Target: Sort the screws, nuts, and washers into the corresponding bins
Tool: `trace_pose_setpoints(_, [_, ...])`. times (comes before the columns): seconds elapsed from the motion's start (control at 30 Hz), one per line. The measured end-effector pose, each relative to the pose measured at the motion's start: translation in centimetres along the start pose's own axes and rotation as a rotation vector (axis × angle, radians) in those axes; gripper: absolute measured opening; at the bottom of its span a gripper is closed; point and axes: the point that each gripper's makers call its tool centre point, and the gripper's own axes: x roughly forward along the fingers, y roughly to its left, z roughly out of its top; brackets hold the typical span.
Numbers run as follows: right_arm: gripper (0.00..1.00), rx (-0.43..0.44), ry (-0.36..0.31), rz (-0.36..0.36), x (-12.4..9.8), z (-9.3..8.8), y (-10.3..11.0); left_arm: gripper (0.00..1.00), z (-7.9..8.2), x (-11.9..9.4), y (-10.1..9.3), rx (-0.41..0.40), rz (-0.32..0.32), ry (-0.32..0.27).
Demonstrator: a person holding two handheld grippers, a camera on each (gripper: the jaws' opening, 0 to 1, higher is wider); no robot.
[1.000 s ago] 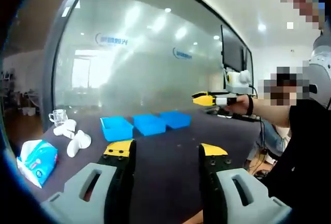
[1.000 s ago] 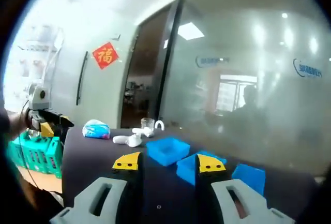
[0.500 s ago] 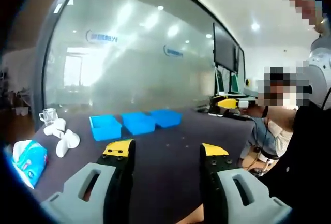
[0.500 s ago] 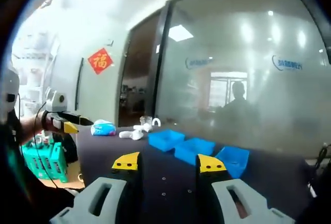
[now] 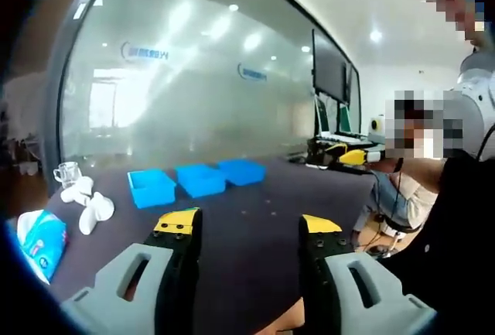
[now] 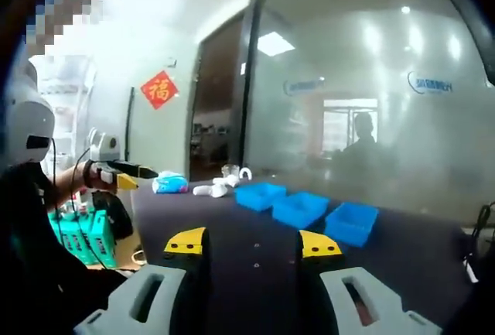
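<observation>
Three blue bins stand in a row on the dark table (image 5: 255, 234): the left bin (image 5: 151, 186), the middle bin (image 5: 199, 179) and the right bin (image 5: 241, 170). In the right gripper view the same row runs from the first bin (image 6: 261, 194) past the second bin (image 6: 300, 208) to the third bin (image 6: 352, 221). A few tiny specks (image 6: 256, 248) dot the tabletop, too small to identify. My left gripper (image 5: 247, 225) is open and holds nothing. My right gripper (image 6: 252, 244) is open too, well short of the bins. Each is held in a hand at opposite table ends: right gripper (image 5: 356, 157), left gripper (image 6: 128, 172).
A tissue pack (image 5: 39, 234), white objects (image 5: 89, 210) and a glass cup (image 5: 66, 172) lie left of the bins. A glass wall stands behind the table. A monitor (image 5: 329, 72) is at the far right. A green crate (image 6: 85, 234) sits beside the table near a person.
Both cameras have shifted, so the bins sit slightly lower and farther off. The right gripper has drifted right in the left gripper view, and the left gripper has come further into the right gripper view.
</observation>
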Motion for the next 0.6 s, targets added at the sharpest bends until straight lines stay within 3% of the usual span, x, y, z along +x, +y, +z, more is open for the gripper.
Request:
trace_pose_setpoints(0.33, [0.4,0.004,0.05,0.052,0.9,-0.2,0.4,0.49,-1.4,0.1,-1.0,0.015,-0.04,0.054])
trace_pose_setpoints(0.5, [0.4,-0.029,0.082,0.083,1.0,-0.4,1.1,0.49,-1.9,0.1,-1.3,0.02,-0.062,0.087])
trace_pose_setpoints(0.6, [0.4,-0.082,0.143,0.129,1.1,-1.0,1.6,0.49,-2.2,0.3,-1.6,0.022,-0.078,0.102])
